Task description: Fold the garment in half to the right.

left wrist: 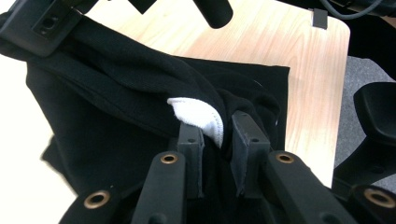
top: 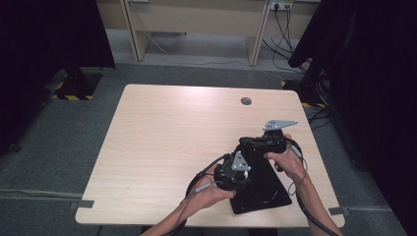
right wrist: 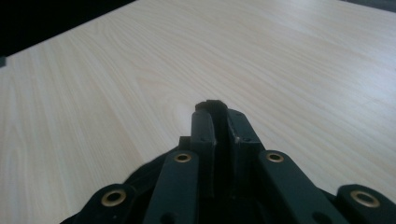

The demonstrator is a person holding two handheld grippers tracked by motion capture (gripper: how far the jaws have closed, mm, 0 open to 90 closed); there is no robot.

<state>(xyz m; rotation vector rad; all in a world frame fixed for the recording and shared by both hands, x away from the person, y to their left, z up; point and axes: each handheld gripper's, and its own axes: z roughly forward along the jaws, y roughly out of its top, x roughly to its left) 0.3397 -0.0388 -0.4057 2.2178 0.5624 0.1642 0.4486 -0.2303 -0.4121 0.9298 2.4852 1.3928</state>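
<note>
A black garment (top: 263, 189) lies at the near right of the light wooden table (top: 167, 132), with its upper part lifted between my two grippers. My left gripper (top: 246, 179) is shut on a fold of the garment (left wrist: 116, 107), right beside a white label (left wrist: 198, 114); its jaws (left wrist: 218, 135) pinch cloth and label together. Higher up and farther back, my right gripper (top: 244, 143) points over the bare tabletop. Its jaws (right wrist: 218, 116) are pressed together on a thin edge of the black cloth (right wrist: 140, 179), which hangs below them. In the left gripper view the right gripper (left wrist: 42, 21) sits at the top left.
A small round hole (top: 246, 101) sits near the table's far edge. Grey tape marks (top: 84, 203) the near left corner. Black curtains stand on both sides, and a wooden bench (top: 196, 19) with cables is behind. Bare tabletop stretches to the left and the back.
</note>
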